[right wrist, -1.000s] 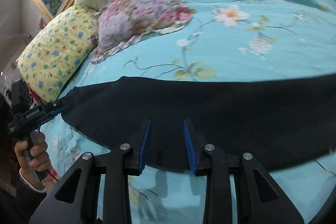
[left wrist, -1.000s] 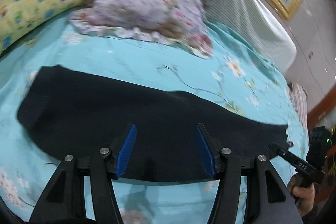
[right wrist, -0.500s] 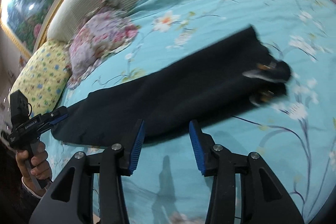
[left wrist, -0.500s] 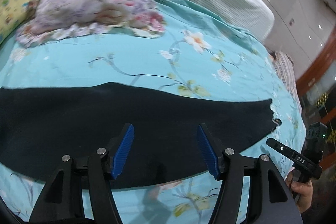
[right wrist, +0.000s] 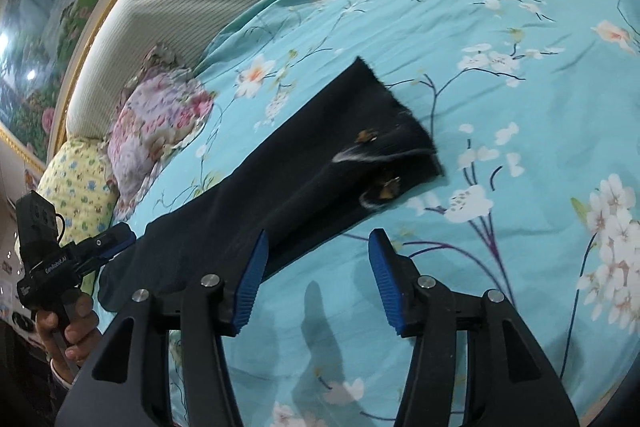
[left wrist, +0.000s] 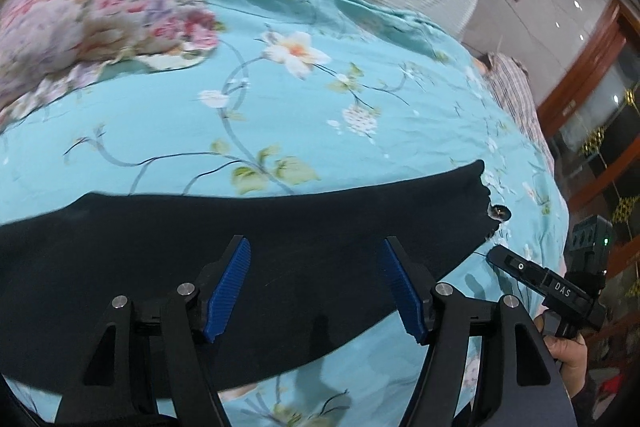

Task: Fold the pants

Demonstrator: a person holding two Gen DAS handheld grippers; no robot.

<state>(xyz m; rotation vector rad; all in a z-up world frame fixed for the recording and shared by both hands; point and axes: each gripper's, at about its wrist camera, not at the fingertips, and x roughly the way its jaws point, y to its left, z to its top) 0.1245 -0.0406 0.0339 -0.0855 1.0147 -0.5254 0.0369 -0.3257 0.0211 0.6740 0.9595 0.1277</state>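
Below both hand-held grippers — left [left wrist: 316,287], right [right wrist: 316,277] — jaws just opening, empty, pants [right wrist: 320,163] flat.

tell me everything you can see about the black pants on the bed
The pants are black, of soft matte cloth, laid flat in one long narrow strip, apparently leg on leg, across the floral turquoise bedspread. The waist end shows small brass-like fasteners and a pale streak, blurred. The other end runs off toward the left gripper, seen at the right view's left edge. Neither gripper holds them: the left gripper's open jaws hover above the middle, and the right gripper, jaws just opened, hangs beside the near edge.
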